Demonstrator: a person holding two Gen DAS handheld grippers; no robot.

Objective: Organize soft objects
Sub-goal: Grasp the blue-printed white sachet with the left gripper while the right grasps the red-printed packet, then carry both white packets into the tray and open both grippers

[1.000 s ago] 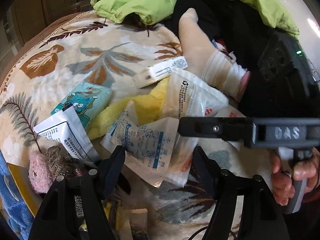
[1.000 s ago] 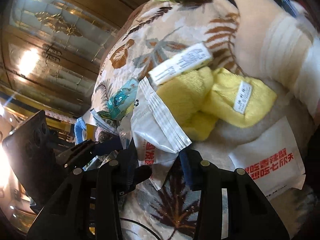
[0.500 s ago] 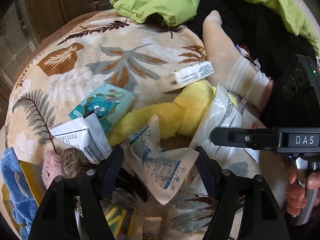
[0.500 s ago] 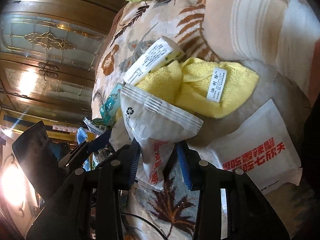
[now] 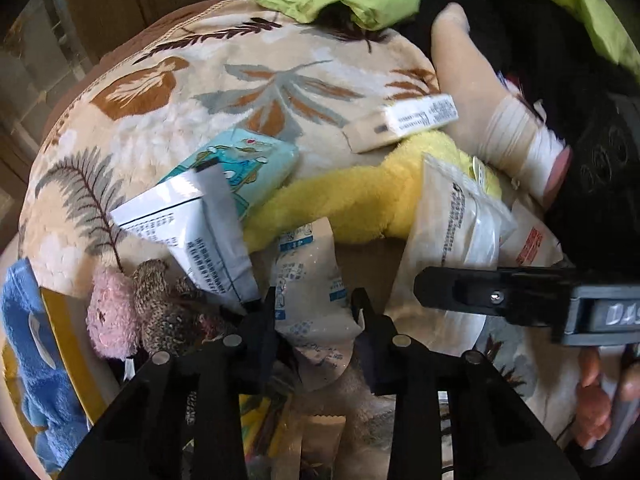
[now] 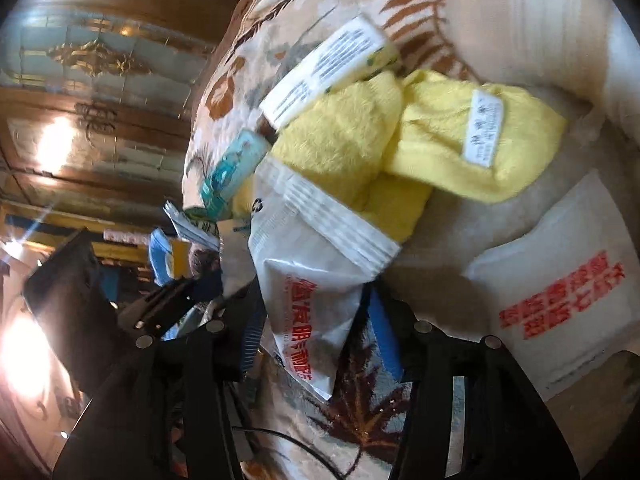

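The left gripper points steeply down — its jaws have just been closing and now pinch the blue-printed clear packet on the leaf-patterned blanket. The right gripper angles down more shallowly; its jaws have just been opening and straddle the red-lettered white packet — whether the pads still touch it is unclear. The yellow towel lies just beyond, partly covered. The right-hand fingers are cut off at the frame edge.

Leaf-print blanket lies bare beyond the packets (far side only).
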